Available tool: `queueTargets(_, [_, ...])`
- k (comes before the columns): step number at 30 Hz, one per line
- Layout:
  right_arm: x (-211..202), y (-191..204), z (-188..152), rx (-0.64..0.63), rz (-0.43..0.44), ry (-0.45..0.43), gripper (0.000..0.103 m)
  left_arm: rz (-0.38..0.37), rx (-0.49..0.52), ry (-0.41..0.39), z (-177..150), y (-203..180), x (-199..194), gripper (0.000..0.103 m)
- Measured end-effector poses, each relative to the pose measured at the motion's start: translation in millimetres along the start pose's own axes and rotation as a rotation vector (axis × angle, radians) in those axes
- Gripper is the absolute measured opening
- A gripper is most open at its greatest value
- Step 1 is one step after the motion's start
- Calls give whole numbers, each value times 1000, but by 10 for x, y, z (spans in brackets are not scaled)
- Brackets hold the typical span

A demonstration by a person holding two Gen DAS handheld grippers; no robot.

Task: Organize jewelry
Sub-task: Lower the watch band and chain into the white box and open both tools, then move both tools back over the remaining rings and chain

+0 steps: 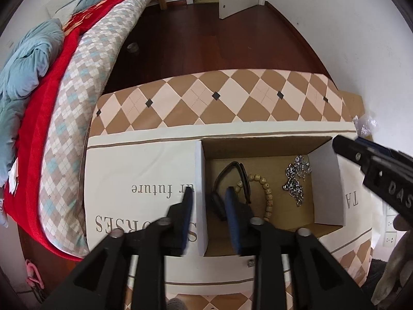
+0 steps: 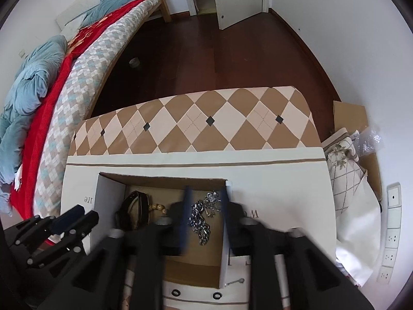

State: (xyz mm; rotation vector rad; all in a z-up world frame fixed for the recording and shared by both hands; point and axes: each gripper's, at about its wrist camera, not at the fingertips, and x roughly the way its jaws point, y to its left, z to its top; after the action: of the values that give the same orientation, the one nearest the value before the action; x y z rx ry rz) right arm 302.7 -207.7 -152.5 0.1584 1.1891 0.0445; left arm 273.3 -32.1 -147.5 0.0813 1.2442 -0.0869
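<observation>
An open cardboard box (image 1: 258, 146) stands on a table covered with a cream and brown diamond cloth (image 1: 144, 165). In it lie a black band (image 1: 222, 175), a wooden bead bracelet (image 1: 267, 191) and a silver chain (image 1: 294, 180). My left gripper (image 1: 209, 201) points down at the box's left side, open, with the white left flap (image 1: 200, 170) standing between its fingers untouched. My right gripper (image 2: 206, 206) is blurred and open above the silver chain (image 2: 201, 222), its right finger close to the right flap (image 2: 224, 253). Neither gripper holds anything.
A small metal piece (image 1: 251, 263) lies on the cloth in front of the box, and a silver pin (image 2: 235, 281) and two black rings (image 2: 176, 292) lie near the front edge. A bed with red and blue bedding (image 1: 51, 118) runs along the left. Cardboard and bubble wrap (image 2: 366, 139) sit at the right.
</observation>
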Motion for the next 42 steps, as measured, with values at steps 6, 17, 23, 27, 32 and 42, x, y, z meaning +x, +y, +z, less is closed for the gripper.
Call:
queueTargets(6, [-158, -30, -161, -8, -55, -11, 79, 37, -43, -66, -47, 157, -170, 87])
queueTargets(17, [-96, 35, -727, -47, -128, 27, 103, 103, -4, -108, -379, 219, -141, 99])
queueTargets(23, [-176, 66, -812, -36, -133, 5, 103, 116, -4, -129, -485, 222, -207, 99])
queueTargets(27, [-281, 78, -838, -35, -134, -13, 103, 138, -13, -152, -553, 230, -302, 99])
queueTargets(32, [-475, 114, -891, -37, -129, -51, 103, 143, -27, -189, -664, 235, -483, 99])
queueTargets(42, [-1028, 158, -1097, -39, -117, -161, 103, 150, -20, -306, -895, 189, -1038, 99])
